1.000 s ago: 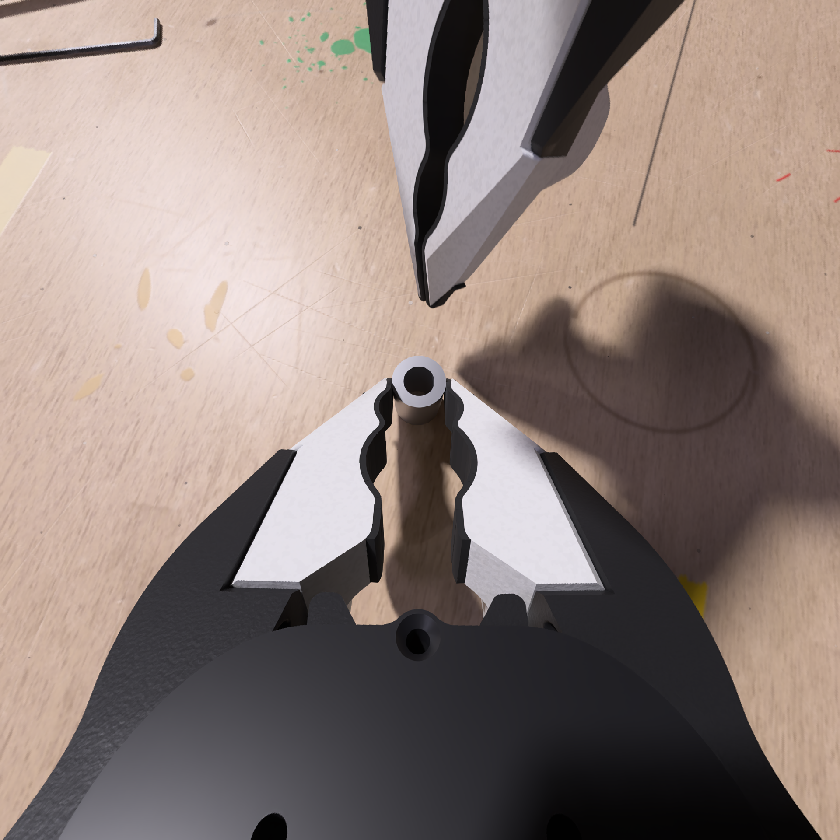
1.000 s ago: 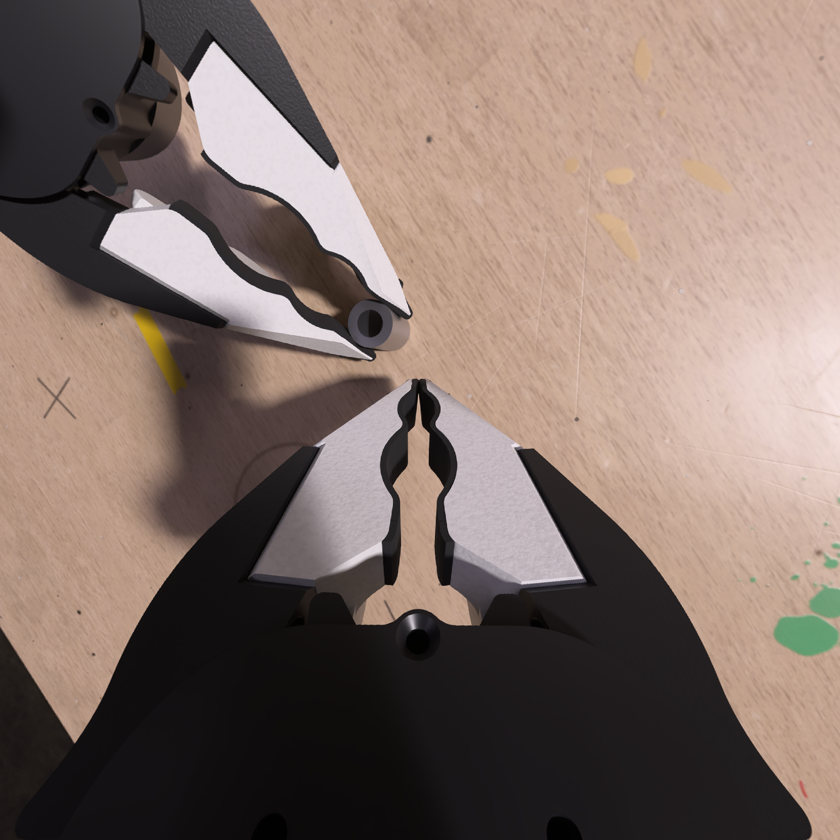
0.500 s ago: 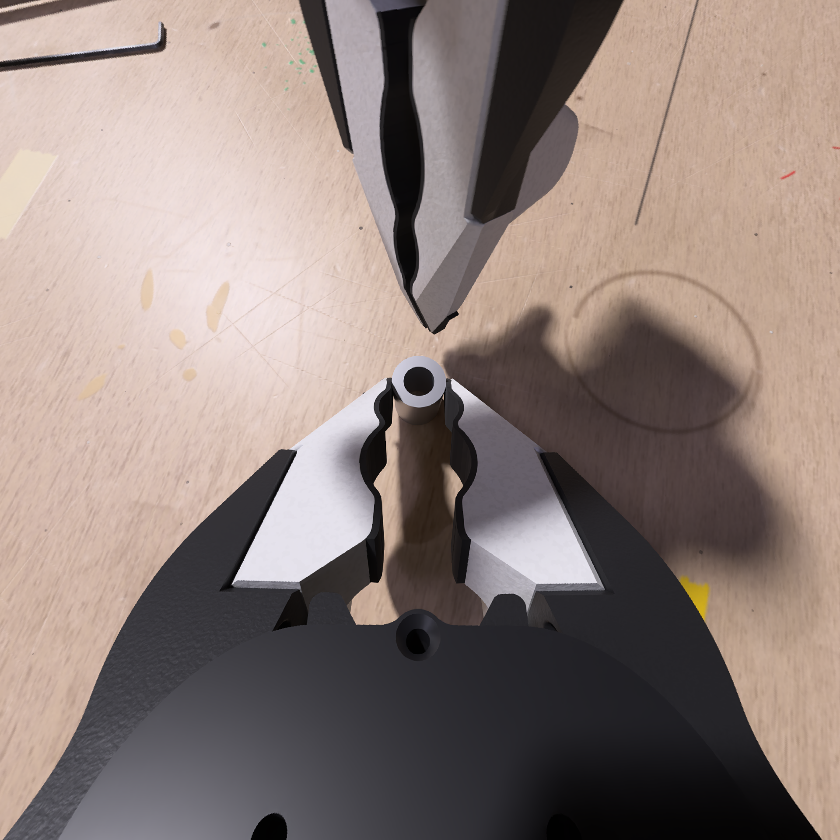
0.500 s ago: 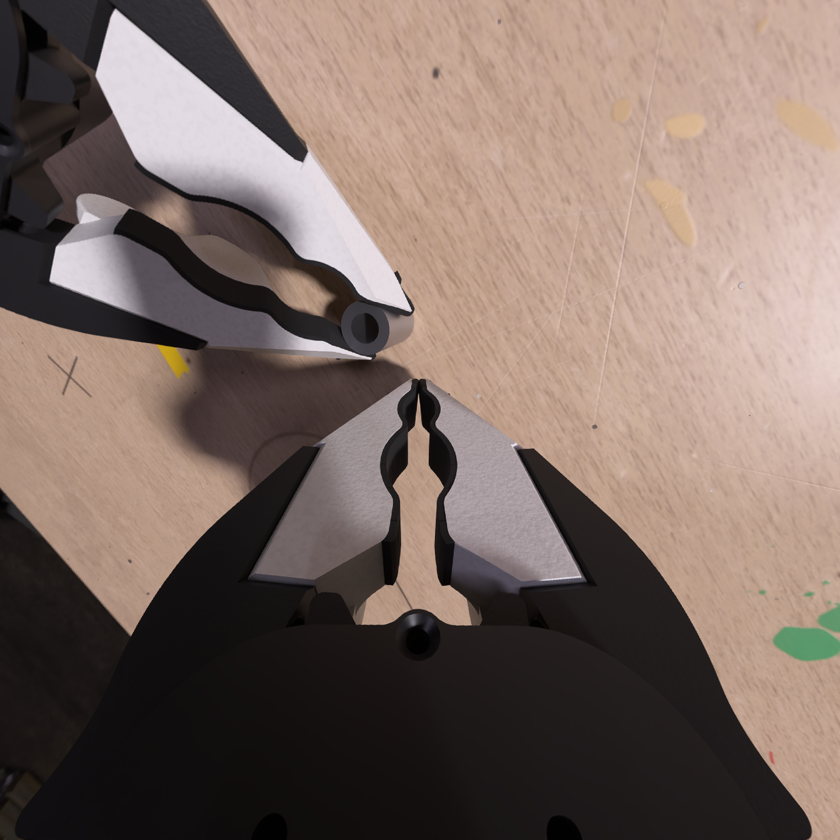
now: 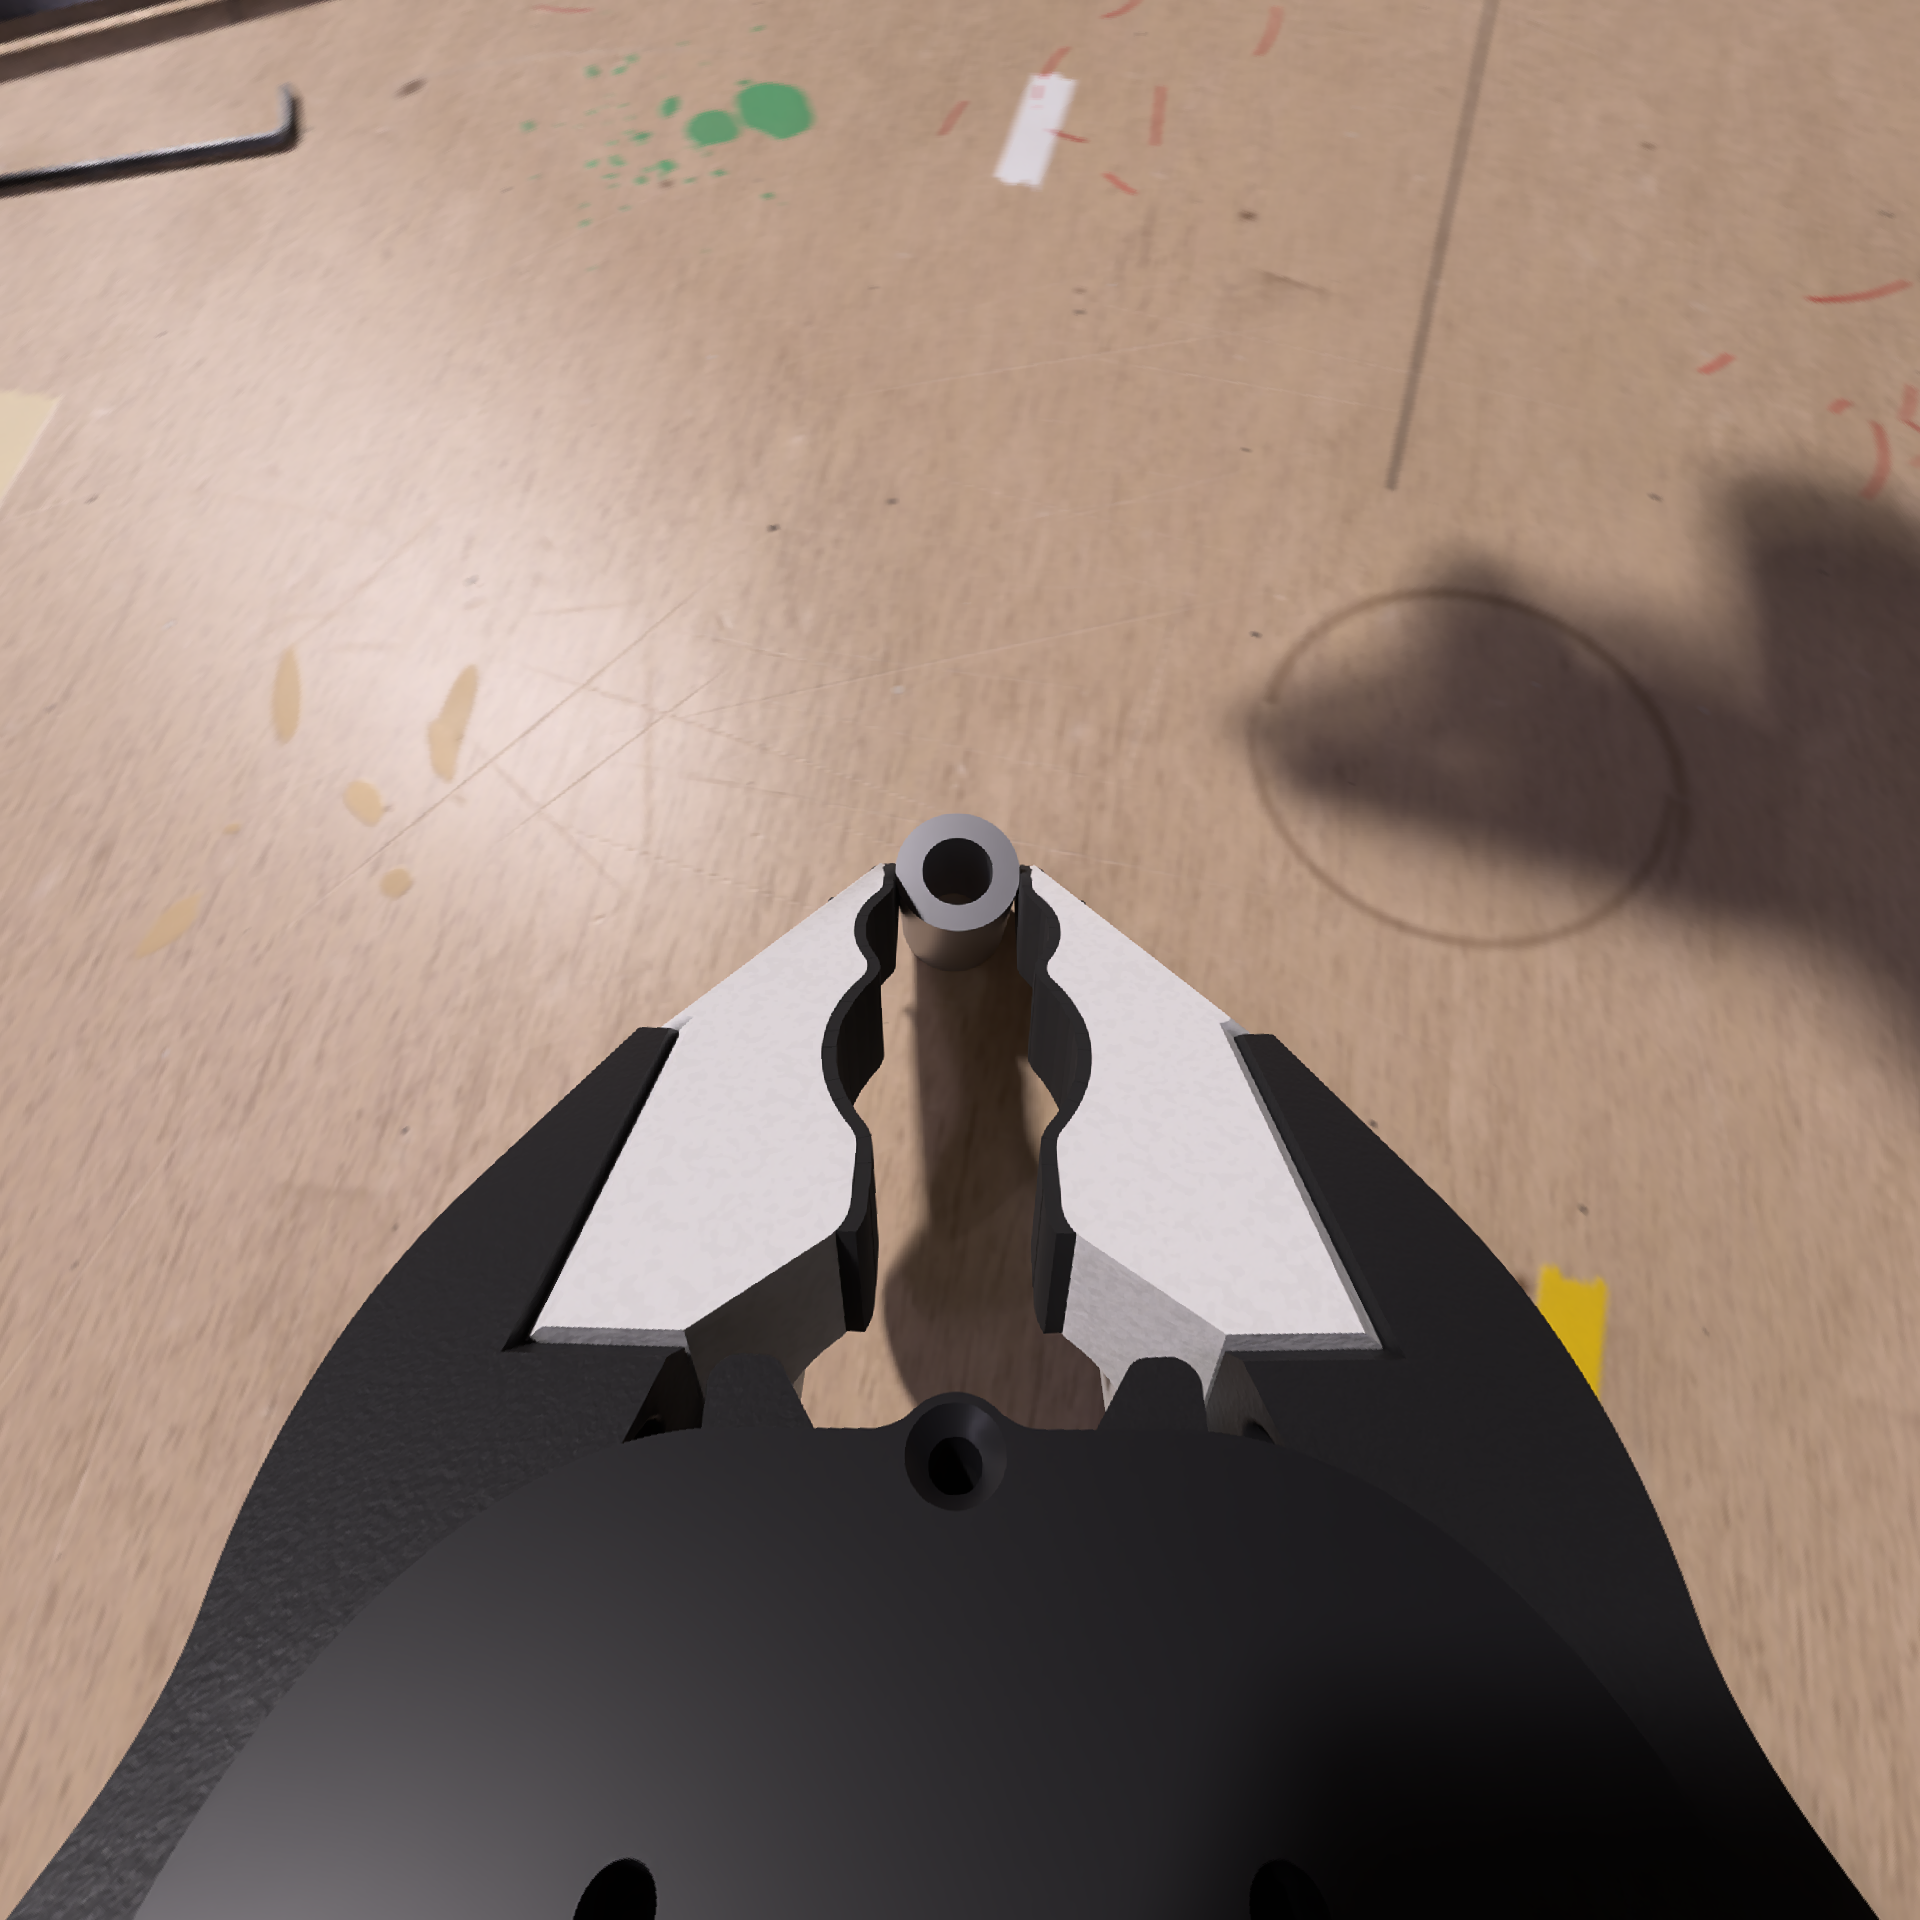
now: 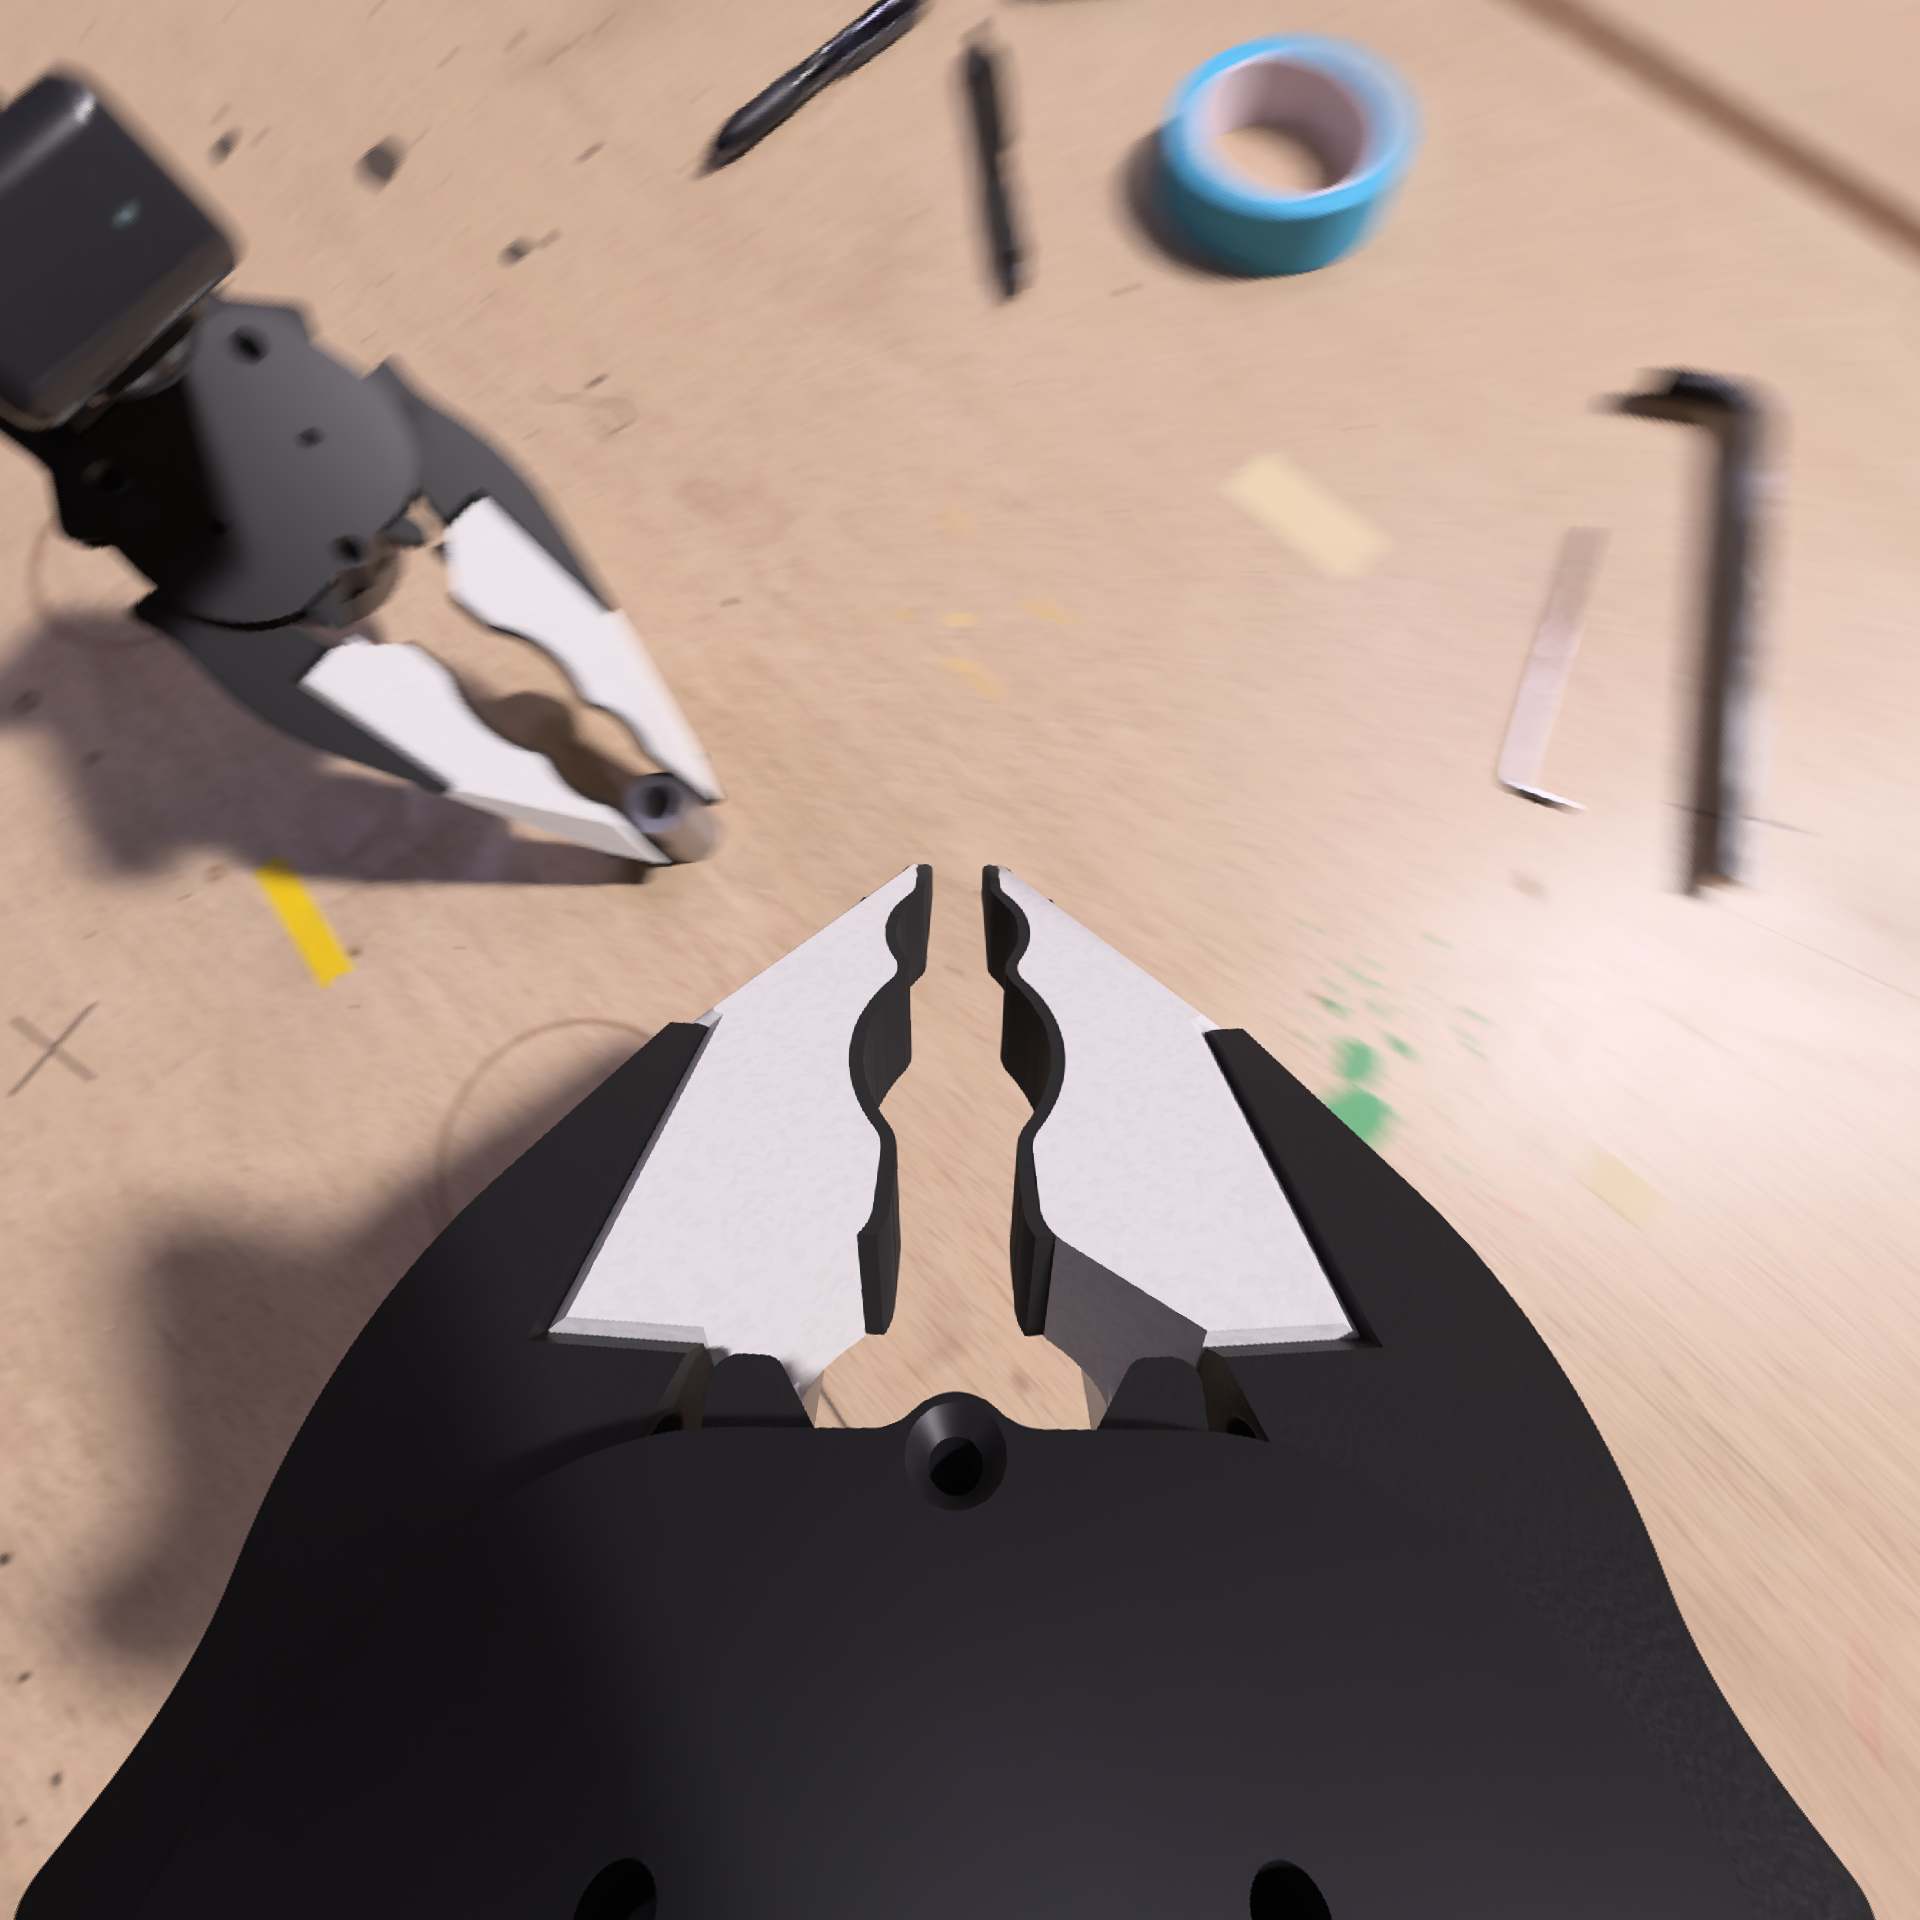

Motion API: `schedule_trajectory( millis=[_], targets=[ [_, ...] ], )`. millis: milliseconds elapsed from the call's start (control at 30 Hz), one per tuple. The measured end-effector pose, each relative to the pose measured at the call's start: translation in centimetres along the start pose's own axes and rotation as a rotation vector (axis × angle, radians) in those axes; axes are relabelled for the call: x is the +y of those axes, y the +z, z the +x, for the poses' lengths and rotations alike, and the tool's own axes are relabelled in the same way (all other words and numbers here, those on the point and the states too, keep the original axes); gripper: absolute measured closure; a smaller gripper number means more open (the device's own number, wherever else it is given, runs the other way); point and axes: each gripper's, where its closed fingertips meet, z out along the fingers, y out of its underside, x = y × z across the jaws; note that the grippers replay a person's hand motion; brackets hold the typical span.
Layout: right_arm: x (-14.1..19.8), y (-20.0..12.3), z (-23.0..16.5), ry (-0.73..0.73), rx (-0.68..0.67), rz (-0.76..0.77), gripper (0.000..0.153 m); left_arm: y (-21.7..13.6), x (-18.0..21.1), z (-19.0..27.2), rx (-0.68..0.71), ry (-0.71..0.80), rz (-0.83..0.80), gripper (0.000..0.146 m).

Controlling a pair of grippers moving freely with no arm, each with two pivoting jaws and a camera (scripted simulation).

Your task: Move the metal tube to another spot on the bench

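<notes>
the left gripper [image 5: 957, 896] grips the metal tube [image 5: 957, 871] at the very tips of its white fingers [image 5: 748, 1132], the tube standing upright with its hollow end facing the left wrist camera and its lower part running down between the jaws toward the wooden bench [image 5: 727, 468]. whether the tube's foot touches the wood cannot be told, though its shadow falls on the bench directly beneath the jaws.

in the right wrist view the same grip shows from the side: the left gripper [image 6: 681, 816] slants down from the upper left, the short grey tube [image 6: 665, 810] pinched between its fingertips close above the bench [image 6: 1039, 623], beside a strip of yellow tape [image 6: 301, 925].

the right gripper [image 6: 957, 883] holds nothing, its jaws parted by a narrow gap, and hangs apart from the tube, to the right of it in its own view.

around the bench lie a roll of blue tape [image 6: 1288, 156], two dark pens [image 6: 992, 166], a black hex key [image 6: 1725, 623] and a thin flat metal strip [image 6: 1553, 665], all blurred in the right wrist view. the left wrist view shows another hex key [image 5: 156, 156] at the far left, green paint spatter [image 5: 748, 114], a white strip [image 5: 1034, 130], a pencilled circle [image 5: 1465, 769] half under shadow, and yellow tape [image 5: 1574, 1320] at the gripper's right flank.
</notes>
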Motion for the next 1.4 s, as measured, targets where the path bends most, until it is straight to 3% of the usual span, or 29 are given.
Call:
schedule_trajectory(
  millis=[133, 267, 433, 600, 733, 1133, 1233, 1400],
  targets=[
    [2.9, -7.9, 8.2, 0.094, 0.244, 0.031, 0.137, -0.3, -0.3, 2.1, 0.093, 0.105, 0.021, 0.124],
    [10.4, -11.5, 15.8, 0.198, 0.421, -0.183, 0.134, -0.5, -0.5, 3.6, 0.138, 0.174, 0.031, 0.124],
    [17.2, -9.6, 20.2, 0.322, 0.384, -0.400, 0.133, -1.5, -0.7, 5.7, 0.248, 0.170, 0.041, 0.124],
    [19.4, -6.6, 20.7, 0.386, 0.243, -0.486, 0.133, -2.1, 0.4, 7.2, 0.294, 0.182, -0.007, 0.124],
    [19.6, -5.5, 20.7, 0.446, 0.200, -0.478, 0.131, -2.4, 1.3, 7.4, 0.300, 0.178, -0.036, 0.124],
    [19.2, -5.2, 20.7, 0.364, 0.247, -0.446, 0.142, -2.9, 2.6, 7.2, 0.312, 0.196, -0.061, 0.124],
    [16.8, -6.6, 20.1, 0.310, 0.264, -0.329, 0.153, -3.3, 2.5, 7.0, 0.316, 0.191, -0.051, 0.096],
    [11.7, -9.8, 16.5, 0.116, 0.319, -0.158, 0.153, -4.0, 1.6, 6.4, 0.331, 0.134, 0.008, 0.091]
  ],
)
